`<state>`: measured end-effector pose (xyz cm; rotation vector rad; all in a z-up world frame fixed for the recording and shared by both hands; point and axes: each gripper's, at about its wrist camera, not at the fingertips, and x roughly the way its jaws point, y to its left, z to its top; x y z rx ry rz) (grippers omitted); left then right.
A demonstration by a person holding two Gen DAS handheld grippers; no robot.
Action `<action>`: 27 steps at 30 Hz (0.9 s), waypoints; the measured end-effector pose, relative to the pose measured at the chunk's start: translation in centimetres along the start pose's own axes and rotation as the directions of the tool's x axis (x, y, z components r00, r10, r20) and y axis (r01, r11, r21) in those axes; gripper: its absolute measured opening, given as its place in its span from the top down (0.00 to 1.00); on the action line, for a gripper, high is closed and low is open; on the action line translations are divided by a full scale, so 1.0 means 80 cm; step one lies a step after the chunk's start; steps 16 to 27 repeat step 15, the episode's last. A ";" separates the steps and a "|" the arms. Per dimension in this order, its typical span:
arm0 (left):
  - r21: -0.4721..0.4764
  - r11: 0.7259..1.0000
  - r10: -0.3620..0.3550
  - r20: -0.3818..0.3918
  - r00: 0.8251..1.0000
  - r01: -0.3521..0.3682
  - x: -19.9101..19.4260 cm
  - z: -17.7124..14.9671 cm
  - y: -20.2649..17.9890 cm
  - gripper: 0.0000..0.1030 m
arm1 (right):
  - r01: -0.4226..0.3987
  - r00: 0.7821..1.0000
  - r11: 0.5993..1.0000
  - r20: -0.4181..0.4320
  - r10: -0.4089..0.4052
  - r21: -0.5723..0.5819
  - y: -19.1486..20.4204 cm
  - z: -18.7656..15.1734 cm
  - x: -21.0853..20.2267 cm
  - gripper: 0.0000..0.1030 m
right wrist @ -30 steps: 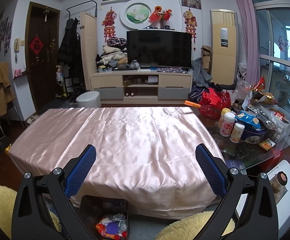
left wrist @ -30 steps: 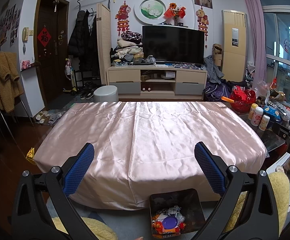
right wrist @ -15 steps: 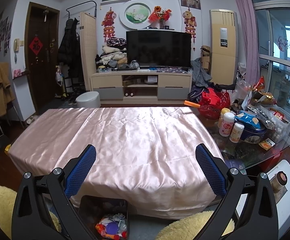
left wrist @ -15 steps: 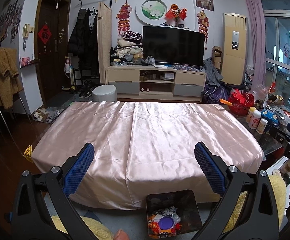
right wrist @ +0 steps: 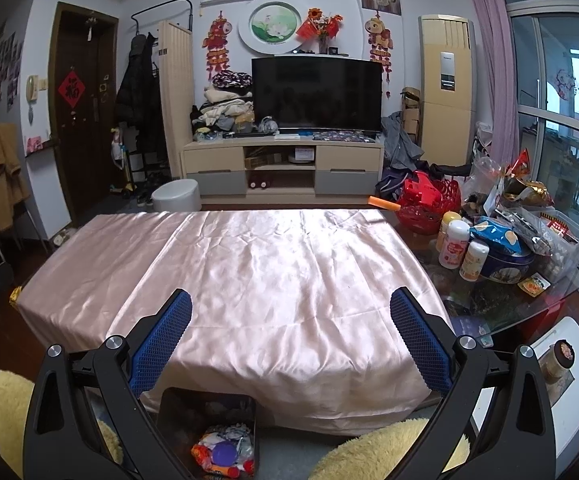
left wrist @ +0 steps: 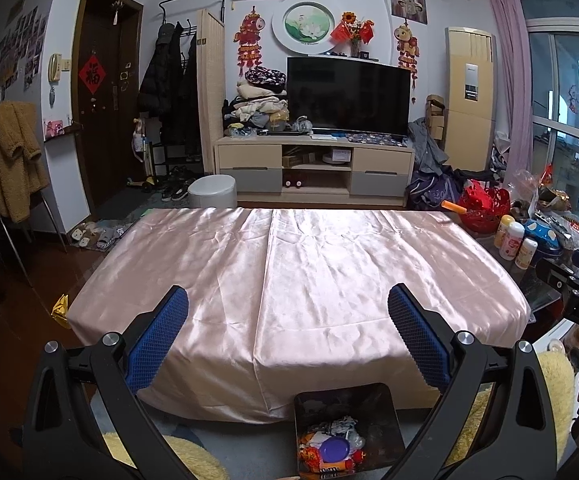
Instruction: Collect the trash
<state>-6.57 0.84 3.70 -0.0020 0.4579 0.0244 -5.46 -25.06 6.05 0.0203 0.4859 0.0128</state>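
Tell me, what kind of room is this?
Most likely a family living room. A big TV stands on a low cabinet, coats hang by the front door, and a table with a shiny pink cloth fills the middle.

Dark square bin [left wrist: 345, 396] [right wrist: 193, 404] standing upright on the floor, near edge of the scene, just in front of the pink-draped table. Open top, partly filled. Trash [left wrist: 331, 446] [right wrist: 223, 452] heaped at the bottom: crumpled white wrappers, red and orange packets, a round purple lid on top.
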 end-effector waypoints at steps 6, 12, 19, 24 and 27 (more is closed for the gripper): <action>-0.002 1.000 0.000 -0.003 1.000 0.000 0.000 0.000 0.000 0.08 | -0.004 1.000 1.000 -0.012 0.004 -0.002 0.002 -0.003 0.003 0.03; -0.020 1.000 -0.014 -0.037 0.999 0.013 0.007 -0.002 0.005 0.08 | 0.001 1.000 1.000 -0.011 -0.001 0.004 0.001 -0.004 0.003 0.03; -0.009 1.000 -0.015 -0.037 0.999 0.015 0.007 -0.002 0.004 0.08 | 0.002 1.000 1.000 -0.012 -0.002 0.007 -0.001 -0.003 0.003 0.03; -0.009 1.000 -0.015 -0.037 0.999 0.015 0.007 -0.002 0.004 0.08 | 0.002 1.000 1.000 -0.012 -0.002 0.007 -0.001 -0.003 0.003 0.03; -0.009 1.000 -0.015 -0.037 0.999 0.015 0.007 -0.002 0.004 0.08 | 0.002 1.000 1.000 -0.012 -0.002 0.007 -0.001 -0.003 0.003 0.03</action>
